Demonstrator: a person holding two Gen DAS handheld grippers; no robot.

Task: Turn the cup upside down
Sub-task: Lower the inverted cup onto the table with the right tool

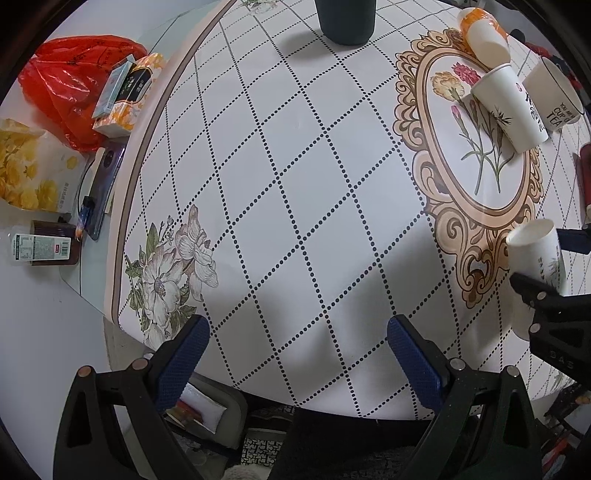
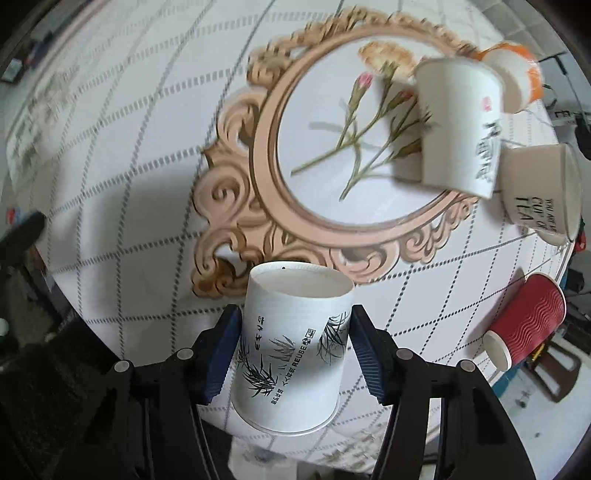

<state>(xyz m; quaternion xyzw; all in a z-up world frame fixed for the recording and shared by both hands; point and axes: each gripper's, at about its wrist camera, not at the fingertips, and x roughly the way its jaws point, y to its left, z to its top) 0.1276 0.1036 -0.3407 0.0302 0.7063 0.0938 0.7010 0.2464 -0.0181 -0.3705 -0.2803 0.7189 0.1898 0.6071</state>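
Note:
A white paper cup with black bamboo print (image 2: 291, 347) sits between the fingers of my right gripper (image 2: 293, 343), its printing upside down, its base uppermost and its rim down near the table's front edge. The blue pads (image 2: 221, 350) press both its sides. The same cup (image 1: 537, 258) and right gripper (image 1: 543, 266) show at the right edge of the left wrist view. My left gripper (image 1: 297, 354) is open and empty above the checked tablecloth (image 1: 295, 166), left of the cup.
Upside-down cups stand at the back right: a white one (image 2: 458, 125), an orange one (image 2: 517, 77) and a "cup of tea" one (image 2: 539, 188). A red ribbed cup (image 2: 524, 325) lies at the right edge. A dark cup (image 1: 347, 18) stands at the back. A red bag (image 1: 74, 85) and boxes lie left.

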